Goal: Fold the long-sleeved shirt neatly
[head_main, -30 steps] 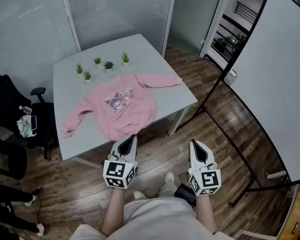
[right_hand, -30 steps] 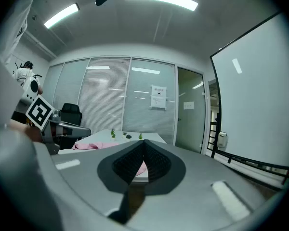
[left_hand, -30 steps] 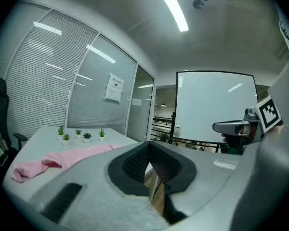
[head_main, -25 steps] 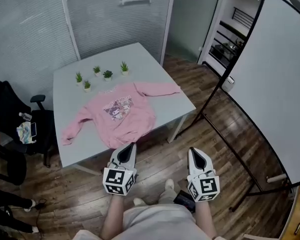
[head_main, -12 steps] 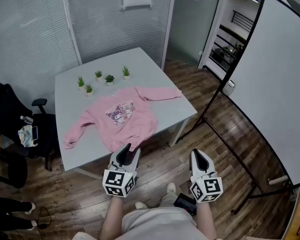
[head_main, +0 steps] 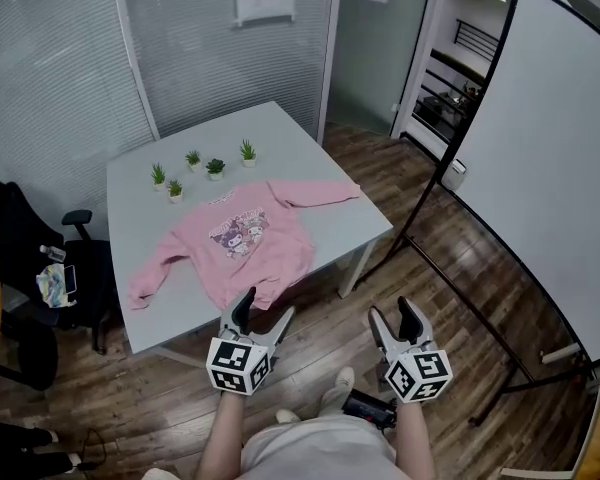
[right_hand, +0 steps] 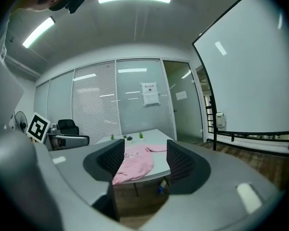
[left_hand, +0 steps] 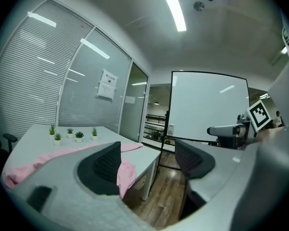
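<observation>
A pink long-sleeved shirt (head_main: 240, 240) with a cartoon print lies spread flat on the grey table (head_main: 350, 218), sleeves out to both sides and hem over the near edge. Both grippers hang over the wood floor in front of the table, short of the shirt. My left gripper (head_main: 263, 308) has just been opening and stands open with nothing between its jaws. My right gripper (head_main: 393, 313) has also just been opening and is empty. The shirt's hem (left_hand: 126, 170) shows past the left gripper (left_hand: 147, 160). The right gripper (right_hand: 145, 159) frames the shirt (right_hand: 135, 163) far off.
Several small potted plants (head_main: 202, 164) stand along the table's far side. A large whiteboard on a stand (head_main: 540, 168) fills the right. A black office chair (head_main: 40, 268) with items on it sits left of the table. Glass walls with blinds stand behind.
Both grippers' jaws were shut and now stand spread apart. The hands stay in about the same place in front of the table.
</observation>
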Demonstrator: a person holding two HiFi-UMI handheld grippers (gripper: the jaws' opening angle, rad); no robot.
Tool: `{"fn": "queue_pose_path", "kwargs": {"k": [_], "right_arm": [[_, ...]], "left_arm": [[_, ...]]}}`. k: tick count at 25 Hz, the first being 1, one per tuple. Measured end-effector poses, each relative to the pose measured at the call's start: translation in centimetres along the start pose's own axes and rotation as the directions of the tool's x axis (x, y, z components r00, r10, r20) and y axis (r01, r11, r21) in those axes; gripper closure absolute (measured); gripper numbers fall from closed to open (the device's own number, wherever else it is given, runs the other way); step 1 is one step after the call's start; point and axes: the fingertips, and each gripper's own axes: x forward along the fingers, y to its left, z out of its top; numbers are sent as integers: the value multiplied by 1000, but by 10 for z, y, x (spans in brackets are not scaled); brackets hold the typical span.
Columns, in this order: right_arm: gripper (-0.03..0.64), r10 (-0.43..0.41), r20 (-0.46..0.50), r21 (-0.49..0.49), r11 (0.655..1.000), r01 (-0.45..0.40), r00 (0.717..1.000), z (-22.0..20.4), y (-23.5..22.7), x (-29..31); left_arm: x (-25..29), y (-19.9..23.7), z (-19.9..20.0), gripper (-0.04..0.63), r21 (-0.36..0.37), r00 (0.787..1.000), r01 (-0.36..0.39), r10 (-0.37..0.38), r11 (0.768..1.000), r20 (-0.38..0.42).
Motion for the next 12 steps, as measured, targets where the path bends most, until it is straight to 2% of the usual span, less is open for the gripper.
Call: {"fn": "queue_pose_path", "kwargs": {"k": [6, 12], "right_arm": [[351, -6, -7, 17, 1000, 6, 1000, -5, -11, 14], [353, 17, -35, 38, 999, -16, 999, -11, -24, 57]], "left_arm": [[13, 3, -3, 245, 30, 1000, 12, -11, 999, -21], [44, 22, -7, 247, 21, 998, 7, -5, 1000, -59]]}}
